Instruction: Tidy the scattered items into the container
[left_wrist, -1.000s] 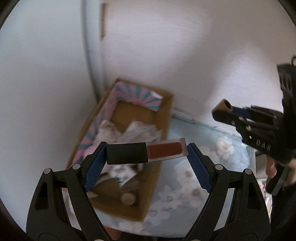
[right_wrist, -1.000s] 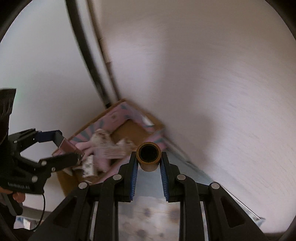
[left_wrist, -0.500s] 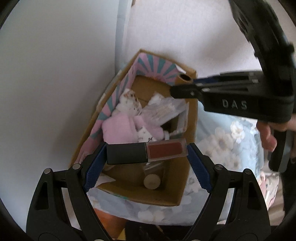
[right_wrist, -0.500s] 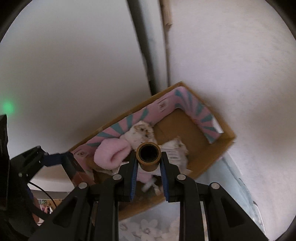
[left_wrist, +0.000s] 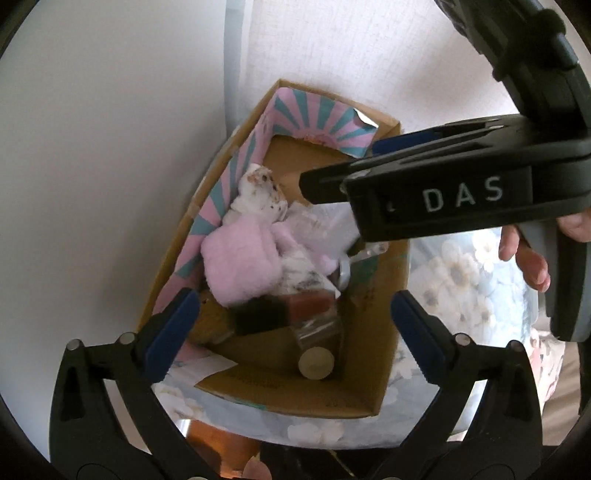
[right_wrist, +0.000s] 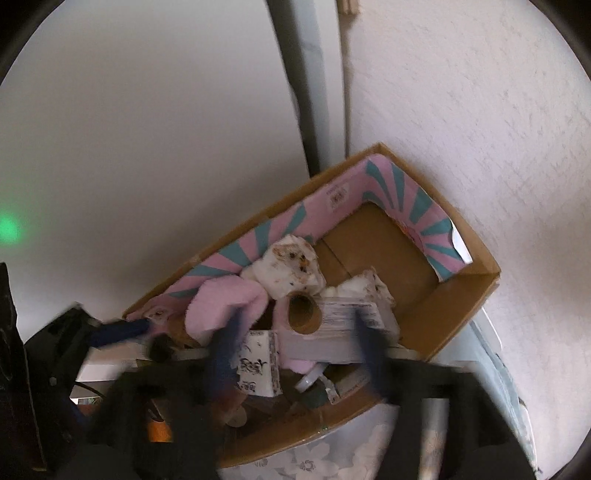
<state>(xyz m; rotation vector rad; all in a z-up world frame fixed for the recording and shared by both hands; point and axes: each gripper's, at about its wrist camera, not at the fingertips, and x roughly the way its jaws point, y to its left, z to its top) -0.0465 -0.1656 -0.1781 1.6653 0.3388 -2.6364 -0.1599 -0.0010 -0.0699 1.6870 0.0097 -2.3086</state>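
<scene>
Cardboard box (left_wrist: 384, 354), lip gloss tube (left_wrist: 284, 312) inside (probably loose), pink sock (left_wrist: 240, 266)

Soft daylight, fisheye-bowed black edges, motion-blurred right fingers (right_wrist: 225, 354), green flare at left.

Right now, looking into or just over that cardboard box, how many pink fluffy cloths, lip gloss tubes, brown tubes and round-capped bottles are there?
Pink fluffy cloth: 1
Lip gloss tube: 1
Brown tube: 1
Round-capped bottle: 1
Total: 4
</scene>
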